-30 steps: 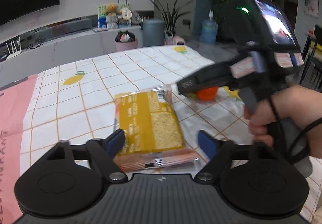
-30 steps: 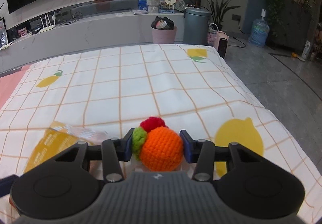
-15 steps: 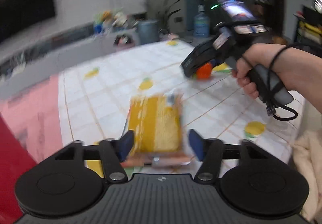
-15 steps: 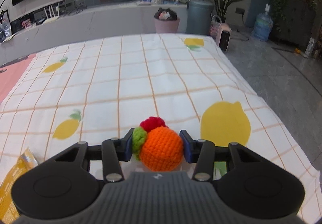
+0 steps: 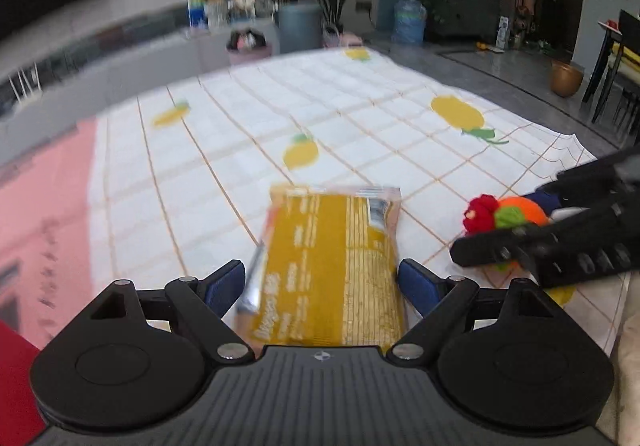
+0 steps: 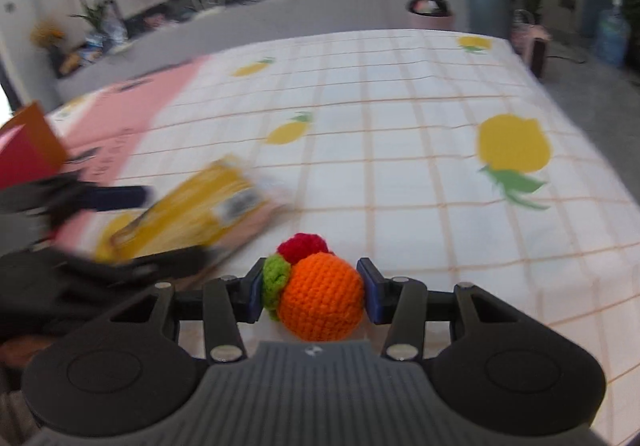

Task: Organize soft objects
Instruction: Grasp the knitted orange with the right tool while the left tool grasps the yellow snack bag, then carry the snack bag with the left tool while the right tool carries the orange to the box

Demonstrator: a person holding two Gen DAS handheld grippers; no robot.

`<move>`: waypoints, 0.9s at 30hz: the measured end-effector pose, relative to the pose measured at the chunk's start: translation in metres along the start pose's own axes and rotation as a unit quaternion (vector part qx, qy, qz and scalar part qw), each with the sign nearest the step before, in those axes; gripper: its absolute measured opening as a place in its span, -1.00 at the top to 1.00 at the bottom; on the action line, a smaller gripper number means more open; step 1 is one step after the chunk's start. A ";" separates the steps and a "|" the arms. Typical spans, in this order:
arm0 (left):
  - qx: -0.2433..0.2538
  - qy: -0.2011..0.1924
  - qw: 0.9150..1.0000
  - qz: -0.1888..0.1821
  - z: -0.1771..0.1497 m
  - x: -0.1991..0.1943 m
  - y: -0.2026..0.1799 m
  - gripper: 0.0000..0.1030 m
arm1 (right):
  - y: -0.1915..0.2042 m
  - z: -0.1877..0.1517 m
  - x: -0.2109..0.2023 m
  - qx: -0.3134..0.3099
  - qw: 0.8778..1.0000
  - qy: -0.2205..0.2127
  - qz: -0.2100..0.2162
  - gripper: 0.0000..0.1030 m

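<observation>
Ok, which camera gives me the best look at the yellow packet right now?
The left wrist view: the yellow packet fills the centre between the left gripper pads, fairly sharp, printing visible. The right wrist view shows it only off to the left, motion-blurred and partly hidden by that gripper.

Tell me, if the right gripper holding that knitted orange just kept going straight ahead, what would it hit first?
Probably nothing soon: beyond the crochet orange in the right gripper lies only bare lemon-print tablecloth.
</observation>
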State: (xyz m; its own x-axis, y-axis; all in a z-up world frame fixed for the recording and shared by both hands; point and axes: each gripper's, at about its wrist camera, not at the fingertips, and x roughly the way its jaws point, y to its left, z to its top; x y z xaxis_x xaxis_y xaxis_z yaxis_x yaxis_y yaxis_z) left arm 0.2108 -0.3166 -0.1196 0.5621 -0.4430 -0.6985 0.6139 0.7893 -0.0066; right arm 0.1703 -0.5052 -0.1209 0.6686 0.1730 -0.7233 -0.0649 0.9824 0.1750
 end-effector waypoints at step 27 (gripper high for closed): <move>-0.042 0.015 0.999 0.023 -0.044 -0.089 0.015 -0.39 | 0.085 0.006 -0.057 -0.002 0.996 0.015 -0.093 0.12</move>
State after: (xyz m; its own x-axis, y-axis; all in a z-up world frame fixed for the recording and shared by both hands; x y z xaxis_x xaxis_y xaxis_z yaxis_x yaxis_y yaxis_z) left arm 0.1460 -0.2466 -0.0890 0.5716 -0.3935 -0.7200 0.5384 0.8421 -0.0329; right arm 0.1305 -0.4321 -0.0608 0.6464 -0.0101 -0.7629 0.0546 0.9980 0.0330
